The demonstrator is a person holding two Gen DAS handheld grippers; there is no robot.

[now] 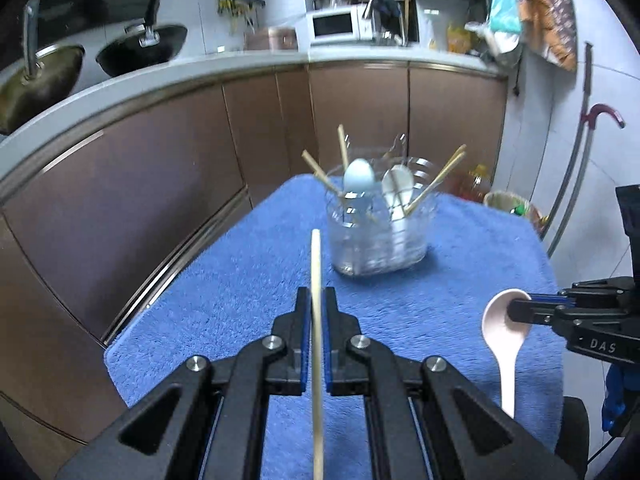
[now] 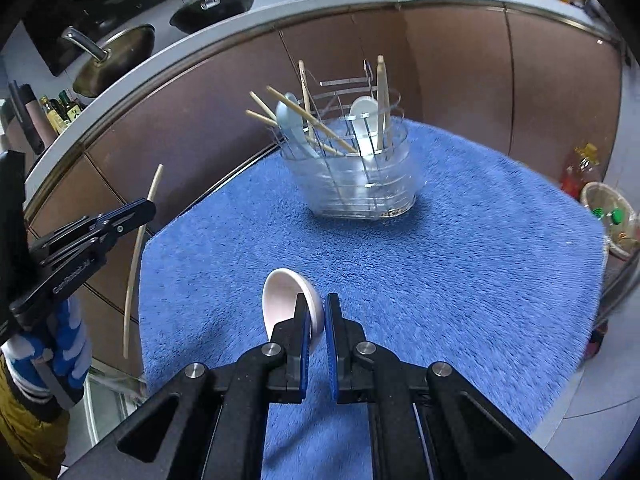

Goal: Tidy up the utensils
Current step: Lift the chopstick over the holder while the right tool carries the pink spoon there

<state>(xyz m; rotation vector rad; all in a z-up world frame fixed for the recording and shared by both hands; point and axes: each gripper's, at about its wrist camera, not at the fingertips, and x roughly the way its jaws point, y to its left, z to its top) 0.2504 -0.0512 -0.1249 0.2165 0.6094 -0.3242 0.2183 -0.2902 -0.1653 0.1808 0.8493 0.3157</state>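
Left gripper (image 1: 318,300) is clamped on a chopstick (image 1: 316,280), held mid-shaft, tip pointing toward the holder (image 1: 376,216). Right gripper (image 1: 520,312) is closed on the bowl of a pink spoon (image 1: 505,332), handle hanging down. Both are carried above the blue mat (image 1: 240,300), at its near edge.

The holder stands toward the mat's far edge, already loaded: a blue spoon (image 1: 359,178), a white spoon (image 1: 398,190) and several chopsticks leaning outward.

Step in hand, judged: delivery of both items into the holder. The chopstick is best tipped upright over an open gap before release, clear of the leaning sticks. The spoon, gripped by its bowl, should be lowered handle-first. One item at a time is advised, so the grippers are not crowded over the rim.

Right wrist view shows the chopstick's (image 2: 138,256) full length and its steep tilt in the left gripper (image 2: 146,208), plus the wire dividers inside the holder (image 2: 352,168). Left wrist view alone shows the spoon's hanging handle; the right view shows only its bowl (image 2: 288,300) between the right gripper's (image 2: 318,308) jaws.
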